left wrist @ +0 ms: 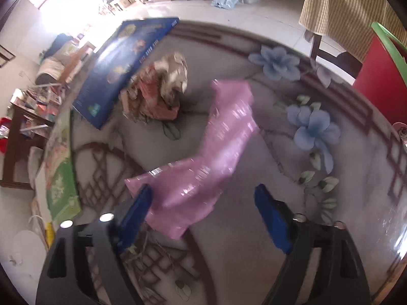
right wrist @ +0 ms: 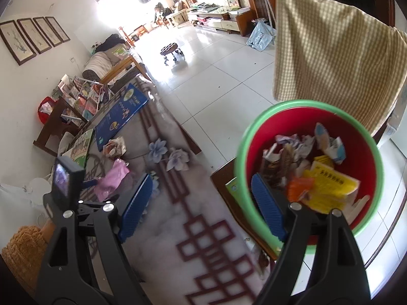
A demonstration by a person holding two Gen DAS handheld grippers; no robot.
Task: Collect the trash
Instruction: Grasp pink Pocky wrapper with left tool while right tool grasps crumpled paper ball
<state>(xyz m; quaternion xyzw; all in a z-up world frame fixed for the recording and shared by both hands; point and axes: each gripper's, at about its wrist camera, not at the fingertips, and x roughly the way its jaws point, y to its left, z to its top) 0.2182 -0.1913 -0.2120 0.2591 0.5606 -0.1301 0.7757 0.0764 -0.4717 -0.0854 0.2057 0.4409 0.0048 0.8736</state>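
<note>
A pink plastic wrapper [left wrist: 216, 147] lies on the flowered table cover [left wrist: 279, 228]. My left gripper [left wrist: 203, 211] is open, its blue pads on either side of the wrapper's near end, just above the table. A crumpled brown-and-red paper wad [left wrist: 157, 89] lies beyond it, next to a blue book [left wrist: 122, 66]. My right gripper [right wrist: 203, 206] is open and empty, over the table edge beside a red bin with a green rim [right wrist: 244, 147] that holds several crumpled wrappers. The pink wrapper [right wrist: 112, 180], the wad [right wrist: 115, 147] and the left gripper's body [right wrist: 66, 180] also show in the right wrist view.
A green book [left wrist: 61, 185] lies at the table's left edge. A checked cloth [right wrist: 330, 58] hangs over a chair behind the bin. The bin also shows at the right in the left wrist view [left wrist: 379, 71]. A wheeled stool [right wrist: 170, 49] stands on the tiled floor beyond.
</note>
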